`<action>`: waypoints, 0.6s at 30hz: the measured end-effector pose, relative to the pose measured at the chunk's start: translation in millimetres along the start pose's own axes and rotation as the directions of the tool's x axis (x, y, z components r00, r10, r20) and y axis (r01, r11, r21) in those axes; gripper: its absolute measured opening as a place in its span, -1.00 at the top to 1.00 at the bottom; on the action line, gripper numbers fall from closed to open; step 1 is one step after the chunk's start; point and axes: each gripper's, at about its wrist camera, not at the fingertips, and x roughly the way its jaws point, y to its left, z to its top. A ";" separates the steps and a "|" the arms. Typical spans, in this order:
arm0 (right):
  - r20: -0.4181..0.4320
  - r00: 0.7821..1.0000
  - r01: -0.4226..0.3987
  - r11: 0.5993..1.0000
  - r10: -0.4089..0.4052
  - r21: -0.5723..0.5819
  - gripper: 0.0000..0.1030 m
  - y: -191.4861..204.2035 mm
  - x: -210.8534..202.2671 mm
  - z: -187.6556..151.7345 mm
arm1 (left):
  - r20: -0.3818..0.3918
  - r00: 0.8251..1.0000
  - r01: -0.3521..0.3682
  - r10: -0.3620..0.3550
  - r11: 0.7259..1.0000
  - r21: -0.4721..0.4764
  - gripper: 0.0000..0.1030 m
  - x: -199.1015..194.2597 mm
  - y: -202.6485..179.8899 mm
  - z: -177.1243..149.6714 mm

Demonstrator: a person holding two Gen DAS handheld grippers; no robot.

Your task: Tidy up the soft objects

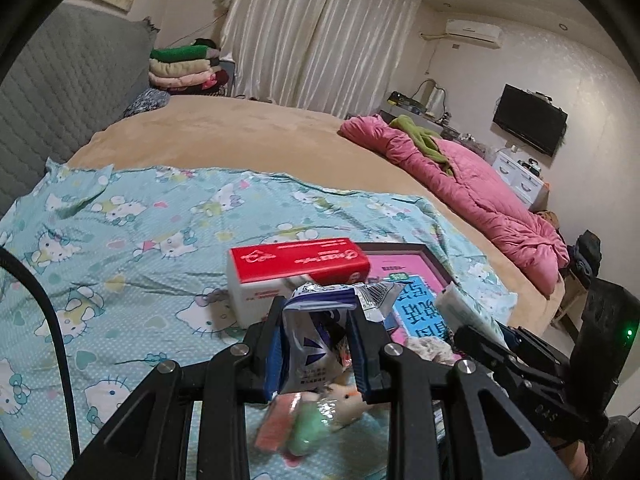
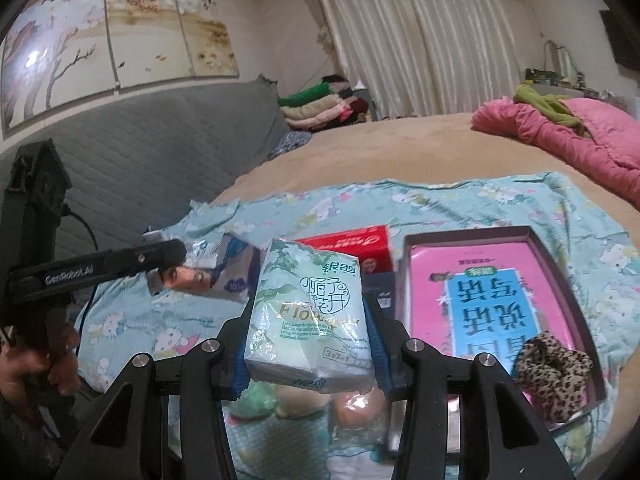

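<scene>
Right wrist: right gripper (image 2: 308, 316) clamps "Flower" tissue pack (image 2: 310, 312); left gripper (image 1: 314, 332) pinches crumpled foil packet (image 1: 312, 344).

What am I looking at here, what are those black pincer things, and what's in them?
No robot here: a person holds a hand-operated gripper in each hand, and each gripper carries a wide-angle camera looking along its jaws. So one picture is from the left gripper, the other from the right.

In the left view, the left gripper is shut on a crinkly silver and blue plastic packet. In the right view, the right gripper is shut on a pale green pack of tissues, and the left gripper appears off to the side, with the person's hand on its handle.

Below is a bed with a cartoon-cat sheet. On it lie a red and white box and a shallow dark tray holding a pink and blue book and a leopard-print scrunchie. A few small soft items under the jaws are too blurred to name.
</scene>
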 end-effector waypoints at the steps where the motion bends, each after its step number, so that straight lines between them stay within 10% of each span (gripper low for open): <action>1: 0.007 1.000 0.006 1.000 -0.006 0.006 0.05 -2.4 -2.1 0.9 | 0.000 1.000 0.003 -0.003 1.000 0.005 0.44 -0.3 -3.4 0.7; 18: 0.097 0.989 0.107 0.991 -0.115 0.080 0.05 -50.8 -38.8 9.0 | -0.012 1.000 -0.010 0.011 0.994 0.107 0.44 7.6 -65.9 8.9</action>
